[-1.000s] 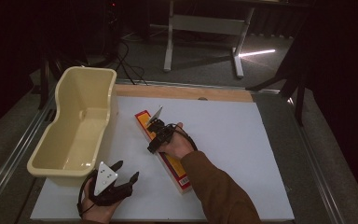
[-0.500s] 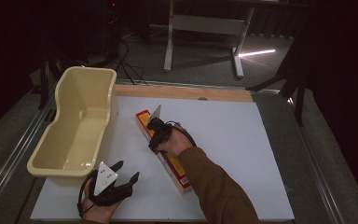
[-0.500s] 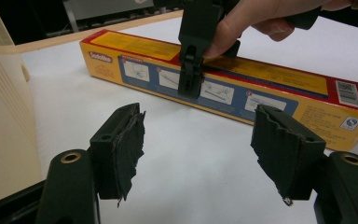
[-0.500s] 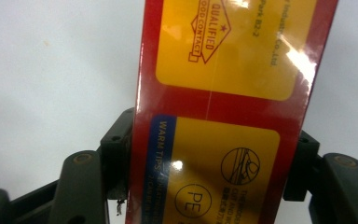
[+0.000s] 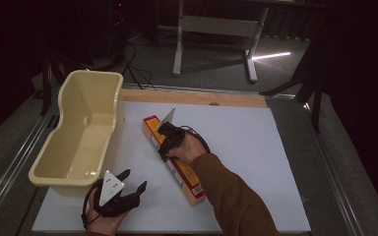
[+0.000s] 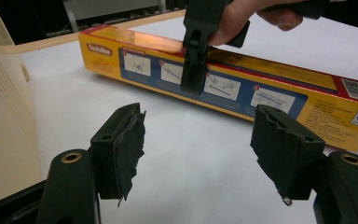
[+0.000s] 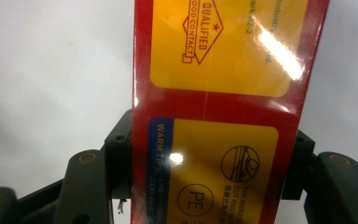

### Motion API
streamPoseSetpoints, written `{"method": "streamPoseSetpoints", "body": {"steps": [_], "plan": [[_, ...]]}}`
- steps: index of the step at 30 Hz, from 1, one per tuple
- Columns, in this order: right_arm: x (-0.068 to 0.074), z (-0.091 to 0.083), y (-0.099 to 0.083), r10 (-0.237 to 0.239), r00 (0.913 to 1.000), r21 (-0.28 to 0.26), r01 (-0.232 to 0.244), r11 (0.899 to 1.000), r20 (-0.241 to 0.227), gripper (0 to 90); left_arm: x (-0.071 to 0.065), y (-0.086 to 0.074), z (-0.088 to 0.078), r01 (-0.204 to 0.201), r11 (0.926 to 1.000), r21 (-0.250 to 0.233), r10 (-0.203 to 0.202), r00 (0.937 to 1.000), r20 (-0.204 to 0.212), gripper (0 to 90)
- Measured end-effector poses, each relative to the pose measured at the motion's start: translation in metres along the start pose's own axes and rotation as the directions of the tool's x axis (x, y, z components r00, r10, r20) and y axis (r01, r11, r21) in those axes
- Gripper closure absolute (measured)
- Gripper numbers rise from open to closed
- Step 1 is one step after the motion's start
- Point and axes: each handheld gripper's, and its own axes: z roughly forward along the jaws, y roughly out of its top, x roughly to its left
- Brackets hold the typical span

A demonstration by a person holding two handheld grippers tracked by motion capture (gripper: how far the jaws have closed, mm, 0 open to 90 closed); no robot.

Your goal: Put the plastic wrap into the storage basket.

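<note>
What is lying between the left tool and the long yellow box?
Nothing: in the left gripper view, bare white table sheet separates the left tool from the box.

Bare sheet [image 5: 256, 147] right; tub [image 5: 86, 132] left

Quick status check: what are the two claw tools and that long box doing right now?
Right gripper jaws just closed onto the long yellow box, pads on both sides. Left gripper open, holding nothing. Box flat on the white board; cream tub alongside, nothing in the way.

Table: my white sheet [image 5: 256, 147] covers it, a wooden strip [image 5: 192, 97] along the far edge.
Left: my cream tub [image 5: 81, 137].
Middle: my long yellow-and-red box [image 5: 189, 179], lying flat.
</note>
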Motion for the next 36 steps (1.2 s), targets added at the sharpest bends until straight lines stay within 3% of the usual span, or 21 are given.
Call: {"method": "streamPoseSetpoints", "body": {"steps": [9,16,21,27,31,32,33,34,36], "plan": [[-0.004,-0.013,-0.002,0.013,0.9968,-0.023,-0.015,1.0,-0.079,39.2,0.0,0.0,0.001,0.0,1.0,0.001,0.0,1.0,0.002,34.2],[-0.005,-0.031,-0.004,0.016,0.9919,-0.075,-0.026,0.997,-0.126,39.3,-0.001,0.0,0.002,0.002,1.0,0.002,-0.002,1.0,0.005,34.3],[-0.004,-0.048,-0.005,0.019,0.9804,-0.117,-0.043,0.992,-0.196,39.3,-0.002,-0.001,0.002,0.001,1.0,0.004,-0.001,1.0,0.007,34.3],[-0.004,-0.065,-0.006,0.023,0.9713,-0.178,-0.067,0.982,-0.237,39.4,-0.001,-0.001,0.002,-0.002,1.0,0.007,0.002,1.0,0.006,34.3],[-0.004,-0.082,-0.006,0.025,0.9529,-0.219,-0.095,0.971,-0.302,39.4,-0.002,-0.001,0.003,-0.005,1.0,0.008,0.004,1.0,0.005,34.4],[-0.004,-0.082,-0.006,0.025,0.9529,-0.219,-0.095,0.971,-0.302,39.4,-0.002,-0.001,0.003,-0.005,1.0,0.008,0.004,1.0,0.005,34.4],[-0.002,-0.092,-0.007,0.025,0.9465,-0.248,-0.11,0.962,-0.322,39.4,-0.002,-0.001,0.003,-0.005,1.0,0.005,0.005,1.0,0.005,34.4],[-0.002,-0.092,-0.007,0.025,0.9465,-0.248,-0.11,0.962,-0.322,39.4,-0.002,-0.001,0.003,-0.005,1.0,0.005,0.005,1.0,0.005,34.4],[-0.001,-0.099,-0.007,0.029,0.9392,-0.273,-0.129,0.953,-0.342,39.4,-0.003,-0.001,0.003,-0.006,1.0,0.005,0.006,1.0,0.006,34.4]]}}
